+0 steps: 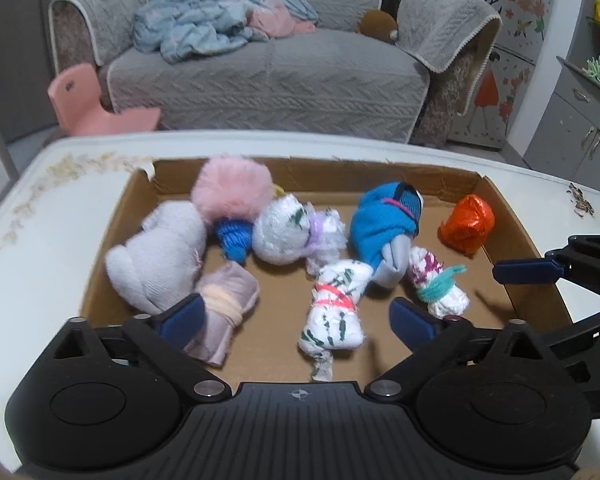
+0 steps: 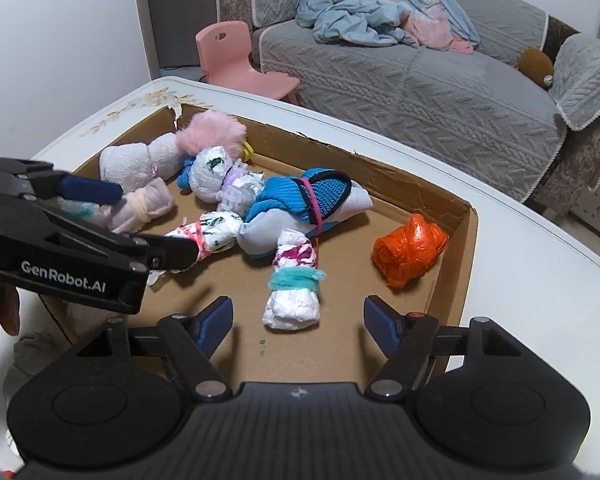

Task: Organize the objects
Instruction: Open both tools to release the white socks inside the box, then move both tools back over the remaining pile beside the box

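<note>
Two grippers are under my control, both hovering over a shallow cardboard box (image 1: pixel 512 216) that sits on a white table (image 1: pixel 32 264). Largest inside it is a blue and grey sock bundle (image 1: pixel 380 228) near the middle, bound with a pink band; it looks soft, light and squashy, best pinched across its thick middle. Left of it lies a pale lilac sock roll (image 1: pixel 160 256), plush and rounded, with a fluffy pink pom-pom (image 1: pixel 232 188) behind. A crinkly orange plastic bundle (image 2: pixel 410 254) sits alone by the right wall, probably slippery. Smaller knotted white bags lie nearest me: one tied red (image 1: pixel 334 312), one tied with a teal band (image 2: pixel 296 292); I would grip each at its tie. My left gripper (image 1: pixel 296 318) stands wide open, holding nothing. My right gripper (image 2: pixel 298 326) is also parted and empty.
</note>
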Tool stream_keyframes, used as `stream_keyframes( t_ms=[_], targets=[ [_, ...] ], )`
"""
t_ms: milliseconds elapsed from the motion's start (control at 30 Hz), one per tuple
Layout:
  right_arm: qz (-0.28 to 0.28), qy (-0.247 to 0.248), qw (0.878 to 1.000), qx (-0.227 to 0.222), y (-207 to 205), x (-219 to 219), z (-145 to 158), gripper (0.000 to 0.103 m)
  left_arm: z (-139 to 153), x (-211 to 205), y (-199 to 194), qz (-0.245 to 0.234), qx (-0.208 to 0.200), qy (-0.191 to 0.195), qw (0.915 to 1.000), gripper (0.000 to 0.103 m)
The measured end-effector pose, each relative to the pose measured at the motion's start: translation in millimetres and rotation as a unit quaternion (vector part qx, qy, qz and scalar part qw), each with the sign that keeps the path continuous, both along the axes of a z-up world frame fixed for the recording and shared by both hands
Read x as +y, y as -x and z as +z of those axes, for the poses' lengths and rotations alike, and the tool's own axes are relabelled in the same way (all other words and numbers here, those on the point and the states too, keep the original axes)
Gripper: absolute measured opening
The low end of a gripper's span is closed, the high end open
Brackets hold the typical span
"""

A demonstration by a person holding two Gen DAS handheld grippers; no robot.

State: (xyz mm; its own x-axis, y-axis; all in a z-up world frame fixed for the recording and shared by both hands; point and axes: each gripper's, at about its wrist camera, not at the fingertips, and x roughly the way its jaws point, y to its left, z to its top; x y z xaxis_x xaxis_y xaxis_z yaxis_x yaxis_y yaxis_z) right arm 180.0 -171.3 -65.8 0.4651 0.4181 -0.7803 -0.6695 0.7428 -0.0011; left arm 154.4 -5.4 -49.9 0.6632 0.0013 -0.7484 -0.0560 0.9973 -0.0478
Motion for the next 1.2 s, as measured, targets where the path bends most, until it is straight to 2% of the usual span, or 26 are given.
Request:
stream_keyframes(
  t_ms=[767, 1200],
  targets=[
    [-0.04, -0.031, 0.999, -0.003, 34, 0, 26, 0.073, 30, 2, 36, 0.004, -0.021, 0.003, 0.9998, 0.102],
    [-0.036, -0.069, 0.997, -0.026, 88, -13, 49, 0.08, 41, 10, 97, -0.001, -0.045, -0.002, 0.999, 0.103]
  ],
)
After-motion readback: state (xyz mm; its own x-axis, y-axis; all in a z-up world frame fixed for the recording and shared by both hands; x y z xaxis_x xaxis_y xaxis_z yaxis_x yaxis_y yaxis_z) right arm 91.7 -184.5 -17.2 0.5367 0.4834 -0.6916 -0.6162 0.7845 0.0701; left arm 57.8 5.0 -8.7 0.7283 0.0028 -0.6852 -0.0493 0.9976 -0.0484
